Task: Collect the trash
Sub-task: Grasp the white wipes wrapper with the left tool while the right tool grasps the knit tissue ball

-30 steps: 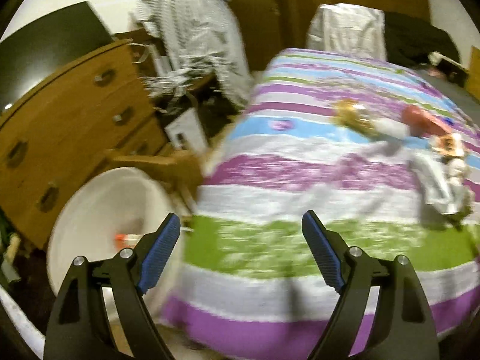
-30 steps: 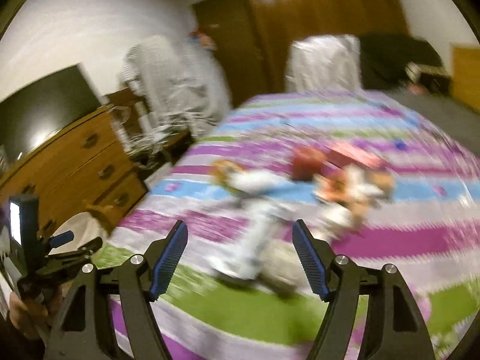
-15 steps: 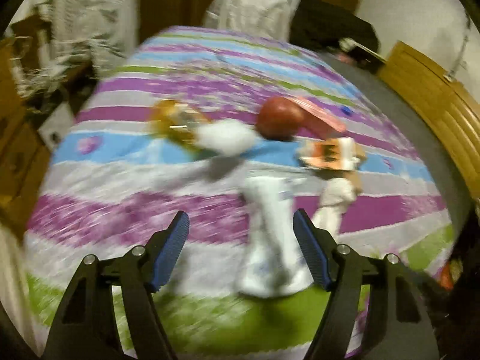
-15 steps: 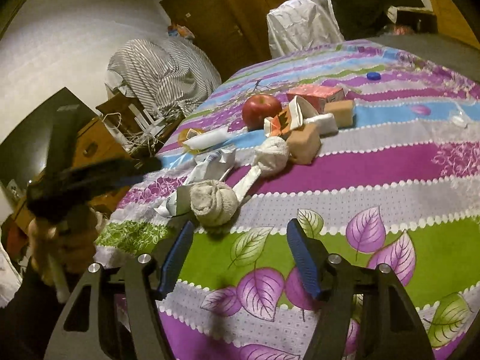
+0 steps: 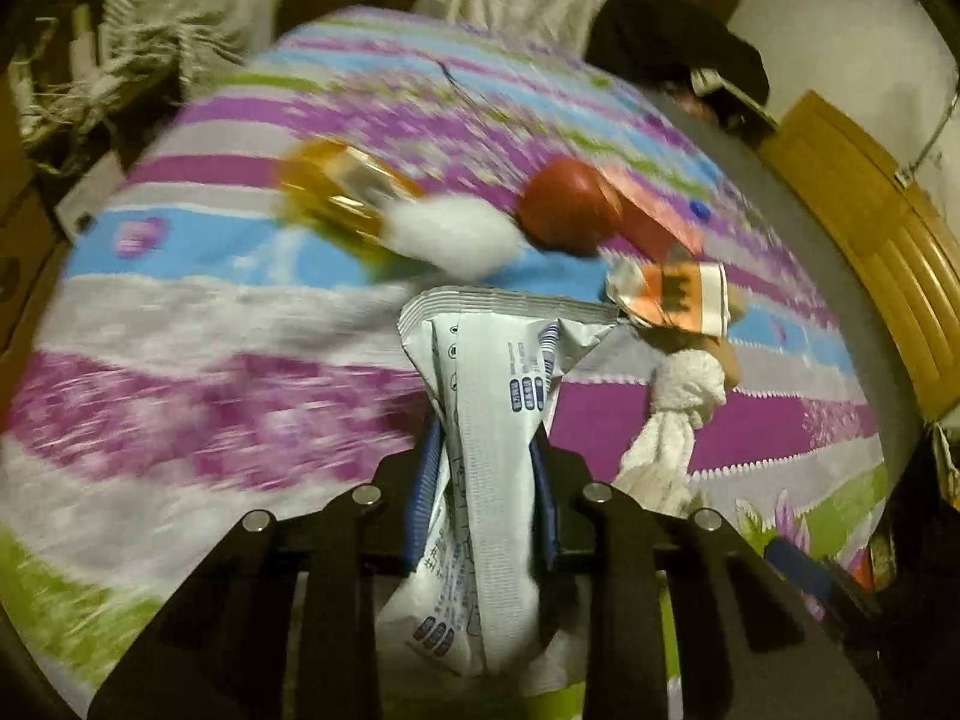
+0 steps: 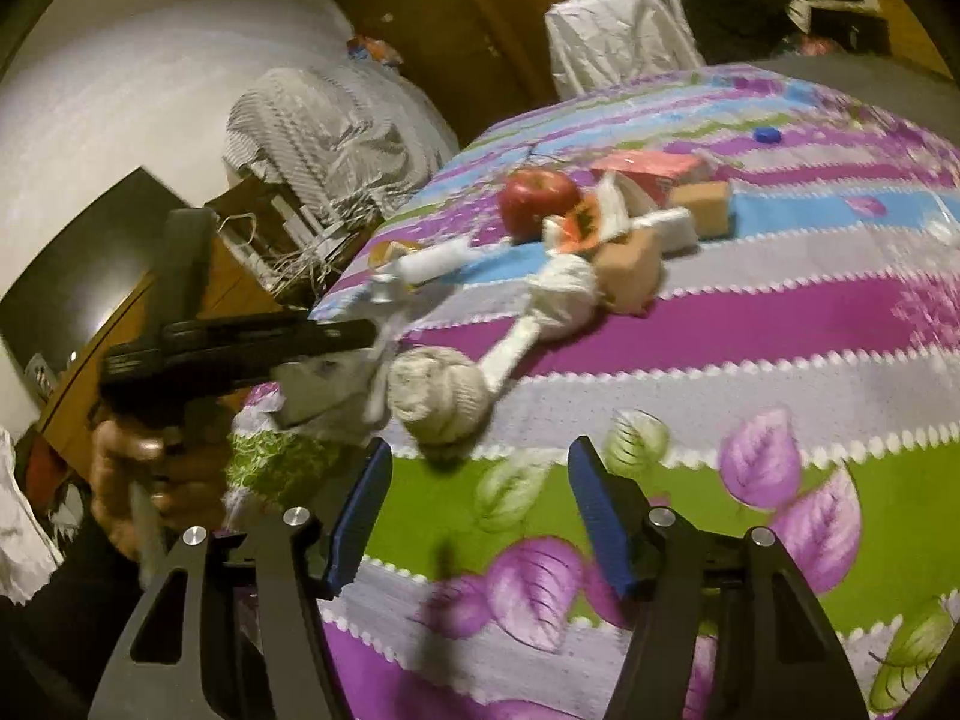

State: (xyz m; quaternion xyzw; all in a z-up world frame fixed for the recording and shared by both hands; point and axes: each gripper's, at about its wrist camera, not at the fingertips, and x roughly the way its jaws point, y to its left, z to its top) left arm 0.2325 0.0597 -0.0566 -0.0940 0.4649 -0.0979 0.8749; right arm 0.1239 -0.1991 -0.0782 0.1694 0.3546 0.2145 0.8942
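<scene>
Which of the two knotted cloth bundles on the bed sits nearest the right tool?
The grey-beige balled bundle, just beyond the right tool, whose jaws are closing on nothing. The whiter knotted one lies farther back by the apple.

Bedspread – purple, white, blue, green stripes, leaf print, red apple, white wrapper – blue print

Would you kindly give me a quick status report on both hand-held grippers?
Left hand-held gripper shut on white wrapper. Right hand-held gripper closing, nothing between jaws, above bedspread. Balled sock just ahead.
</scene>
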